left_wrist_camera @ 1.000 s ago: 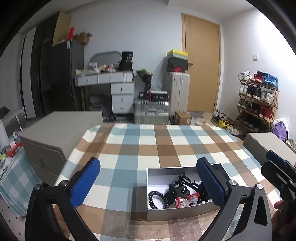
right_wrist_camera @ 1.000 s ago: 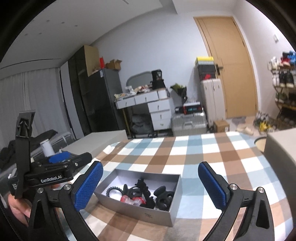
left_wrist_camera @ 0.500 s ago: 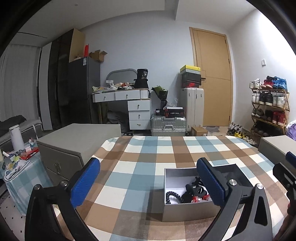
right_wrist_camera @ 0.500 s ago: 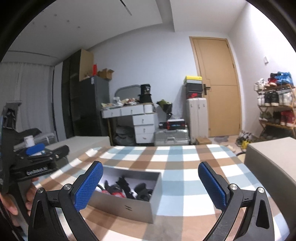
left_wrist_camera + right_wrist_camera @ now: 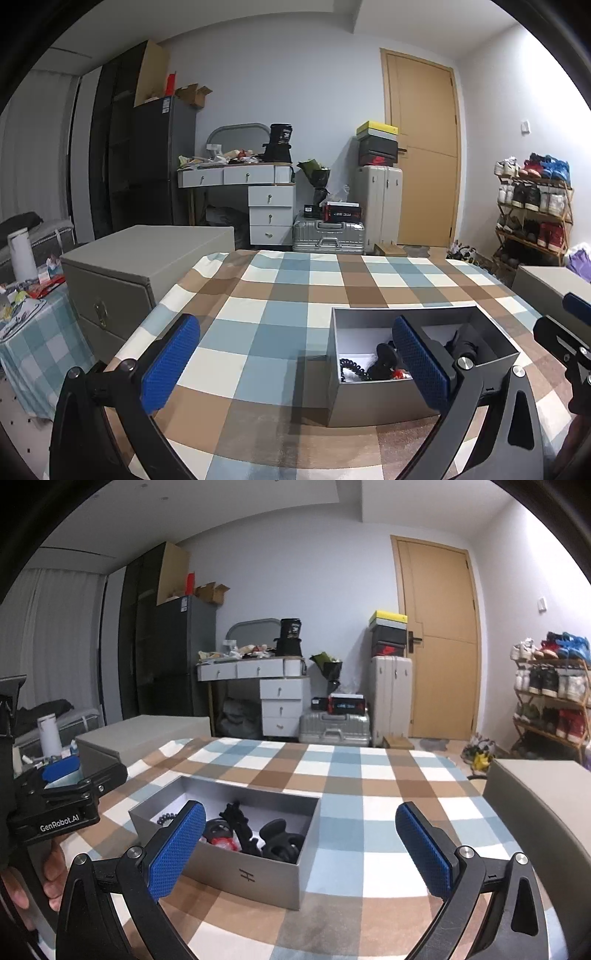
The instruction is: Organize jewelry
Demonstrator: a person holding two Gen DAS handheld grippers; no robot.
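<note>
A grey open box [image 5: 373, 402] [image 5: 236, 871] sits on the checked tablecloth. Inside it lie black hair clips [image 5: 275, 836], a black coiled hair tie [image 5: 351, 367] [image 5: 166, 818] and a small red piece [image 5: 221, 840]. My left gripper [image 5: 295, 363] hovers low over the near table edge, open and empty, with its right finger in front of the box. My right gripper [image 5: 301, 849] is open and empty too, just right of the box. Each gripper's body appears at the edge of the other's view.
The checked table [image 5: 295, 280] stretches away past the box. A grey drawer cabinet [image 5: 140, 266] stands at its left, another grey unit [image 5: 543, 812] at its right. A hand [image 5: 51, 871] holds the left gripper's handle. Beyond are a desk, suitcases, a shoe rack and a door.
Both cameras have tilted up and dropped lower towards the table, so the box now looks flatter and nearer. Both grippers stayed open. Nothing in the box moved.
</note>
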